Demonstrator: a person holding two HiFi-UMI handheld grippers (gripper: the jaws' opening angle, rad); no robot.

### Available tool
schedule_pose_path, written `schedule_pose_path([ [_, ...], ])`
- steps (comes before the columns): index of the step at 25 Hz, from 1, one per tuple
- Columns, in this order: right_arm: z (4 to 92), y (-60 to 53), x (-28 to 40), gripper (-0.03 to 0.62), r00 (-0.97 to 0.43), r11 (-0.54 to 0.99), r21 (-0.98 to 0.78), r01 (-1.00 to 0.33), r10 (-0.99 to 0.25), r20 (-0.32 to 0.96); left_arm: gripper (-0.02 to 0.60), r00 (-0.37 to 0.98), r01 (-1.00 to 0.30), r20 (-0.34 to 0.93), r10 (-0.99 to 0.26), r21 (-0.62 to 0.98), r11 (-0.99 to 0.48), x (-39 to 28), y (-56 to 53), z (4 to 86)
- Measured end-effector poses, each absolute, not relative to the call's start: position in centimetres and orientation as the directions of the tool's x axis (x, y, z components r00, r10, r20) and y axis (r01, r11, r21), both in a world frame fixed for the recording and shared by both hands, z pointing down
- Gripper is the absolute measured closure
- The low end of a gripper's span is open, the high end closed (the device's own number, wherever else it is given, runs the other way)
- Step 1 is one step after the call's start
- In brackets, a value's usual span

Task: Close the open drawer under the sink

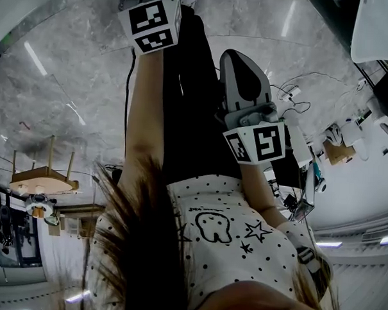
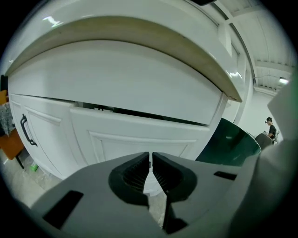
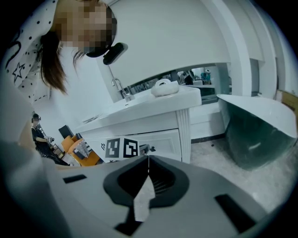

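Two grippers clenched, left gripper point(image 2: 150, 160) and right gripper point(image 3: 148, 160), nothing between either pair of jaws. Ahead of the left one, from left to right: a white door point(image 2: 46, 139) with a black handle point(image 2: 25, 130), then in the middle the drawer point(image 2: 139, 137) just beyond the jaw tips, a dark gap along its top edge below the countertop point(image 2: 139, 30), then a dark green bin point(image 2: 233, 144).

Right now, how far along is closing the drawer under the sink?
Mostly done, it seems: the white panelled drawer front sits nearly flush, only a thin dark gap along its top. In hand: nothing; the left gripper faces it with fingers almost together, empty, and the right gripper is shut. Left: perhaps a final push, if that gap means ajar.
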State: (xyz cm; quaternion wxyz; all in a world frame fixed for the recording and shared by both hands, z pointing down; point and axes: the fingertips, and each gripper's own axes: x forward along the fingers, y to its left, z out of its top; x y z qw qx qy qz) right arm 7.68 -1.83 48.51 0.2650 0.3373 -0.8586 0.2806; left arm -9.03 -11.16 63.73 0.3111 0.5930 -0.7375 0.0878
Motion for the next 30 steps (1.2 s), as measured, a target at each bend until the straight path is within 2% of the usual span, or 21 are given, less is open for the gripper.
schedule_pose_path([
  [4,48.3,-1.6,7.3,0.579,-0.641,0.622,-0.306,-0.720,-0.430,0.636,0.575,-0.136,-0.923,0.543,-0.829,0.234,0.305,-9.9,-10.5,62.7],
  [11,47.2,-0.7,6.3,0.579,-0.660,0.647,-0.304,-0.699,-0.421,0.622,0.577,-0.183,-0.917,0.518,-0.835,0.216,0.335,-11.1,-8.8,60.2],
  [30,42.8,-0.2,3.4,0.580,-0.693,0.706,-0.269,-0.655,-0.418,0.587,0.577,-0.172,-0.922,0.447,-0.878,0.240,0.303,-12.1,-6.0,50.8],
])
